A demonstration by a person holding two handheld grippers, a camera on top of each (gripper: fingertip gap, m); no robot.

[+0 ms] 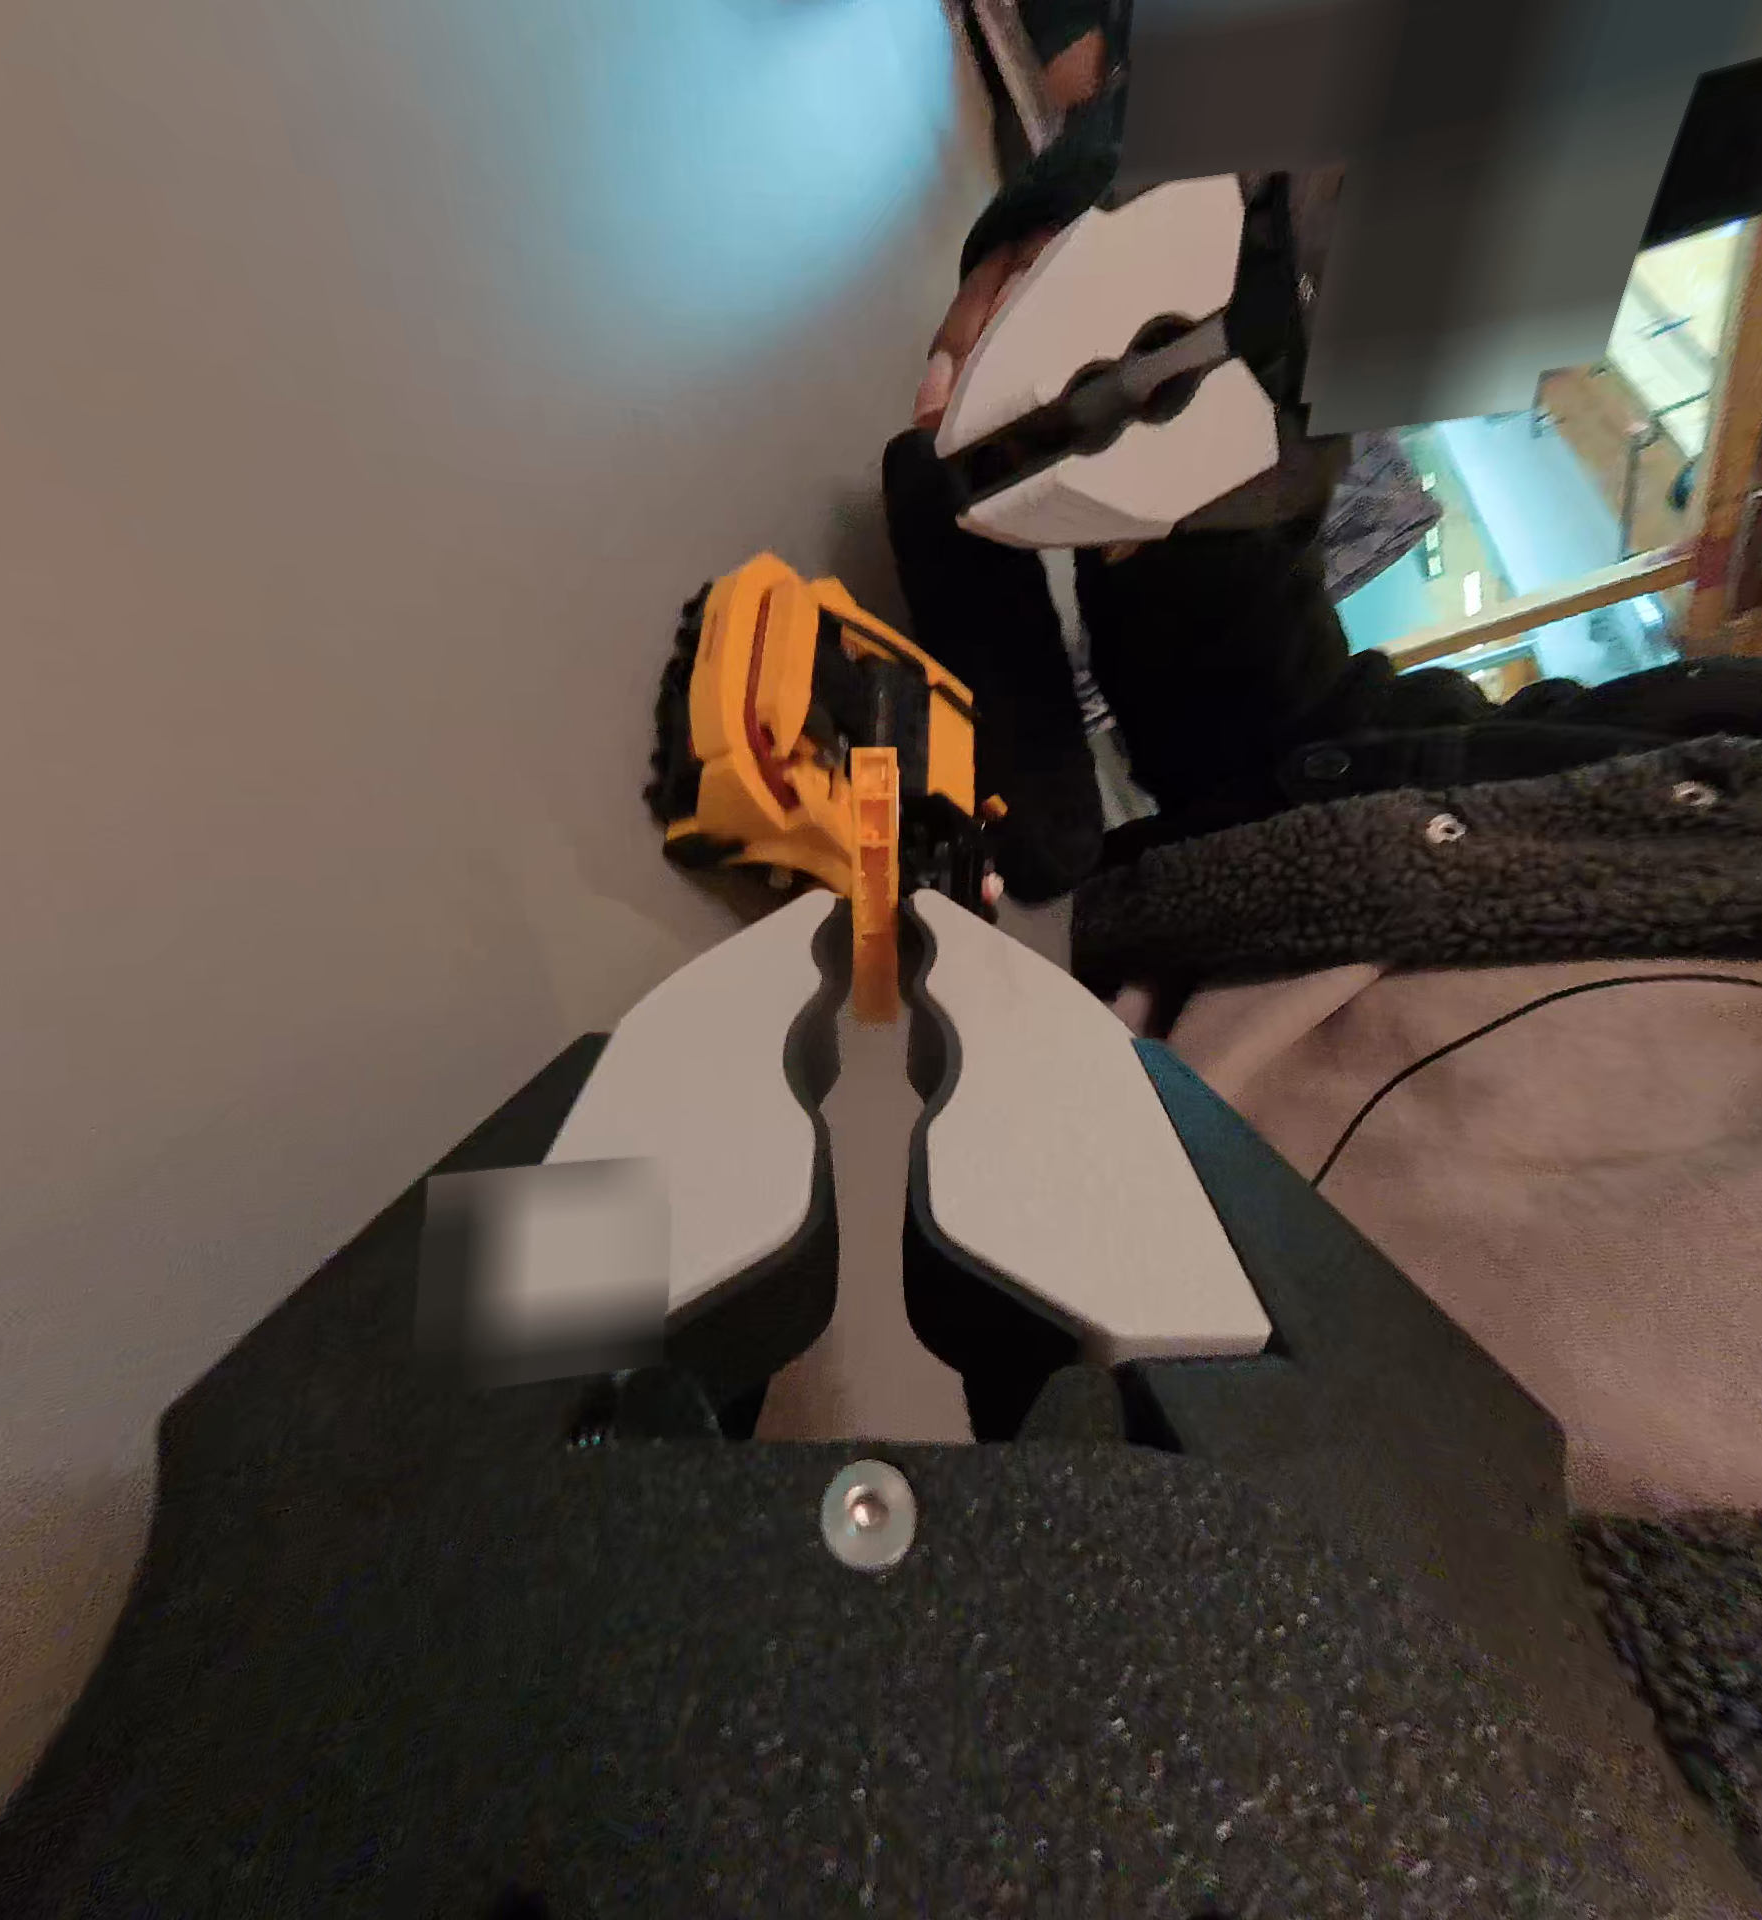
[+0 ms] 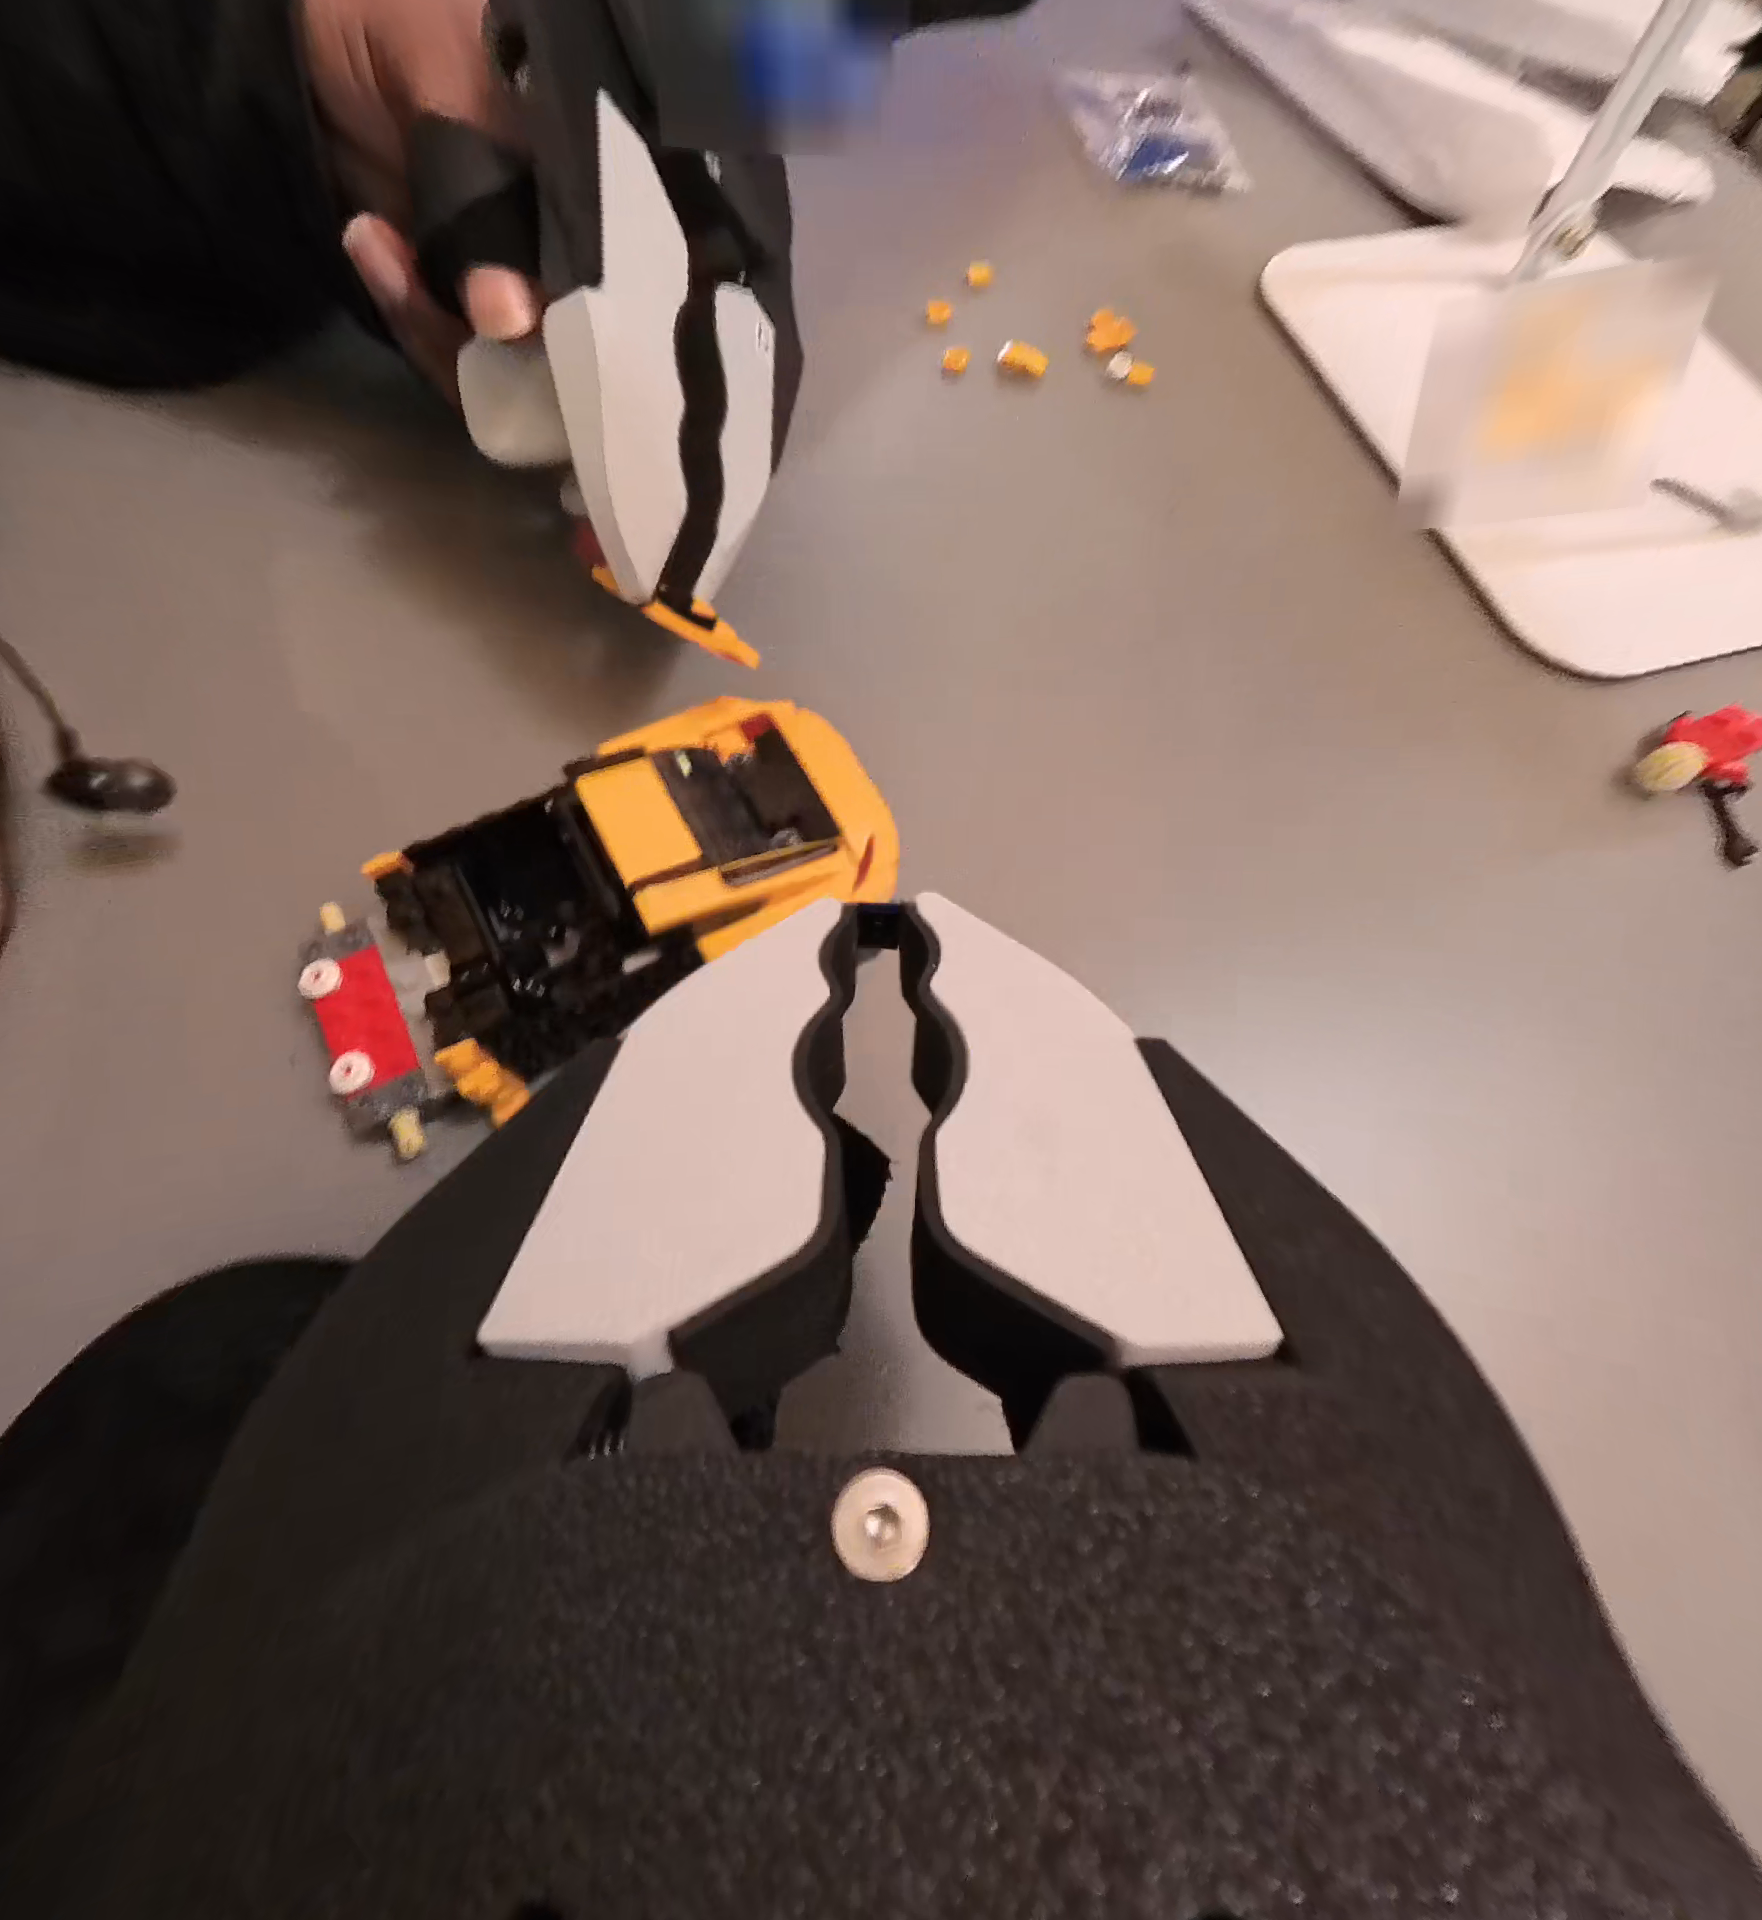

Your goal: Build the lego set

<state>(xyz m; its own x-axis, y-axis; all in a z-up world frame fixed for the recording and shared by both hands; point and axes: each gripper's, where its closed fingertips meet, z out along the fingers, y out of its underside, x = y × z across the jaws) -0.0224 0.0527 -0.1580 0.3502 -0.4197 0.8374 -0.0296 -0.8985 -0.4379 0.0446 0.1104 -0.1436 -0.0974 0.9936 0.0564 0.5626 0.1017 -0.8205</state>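
My left gripper [image 1: 872,914] is shut on a long, thin orange brick piece [image 1: 875,831] that sticks out past its fingertips. It also shows in the right wrist view [image 2: 674,592], held in a hand above the table, with the orange piece [image 2: 700,629] at its tips. A partly built yellow and black brick car [image 2: 648,862] lies on the grey table [image 2: 1168,779] below both grippers; it also shows in the left wrist view [image 1: 783,748]. My right gripper [image 2: 879,920] is shut on a small black piece [image 2: 877,927], just beside the car's right side.
Several loose orange bricks [image 2: 1043,338] lie farther back. A white stand base [image 2: 1583,499] is at the right, and red and black small parts [image 2: 1708,748] lie near the right edge. A clear bag of pieces [image 2: 1147,135] lies at the back. A black cable [image 2: 108,784] lies at the left.
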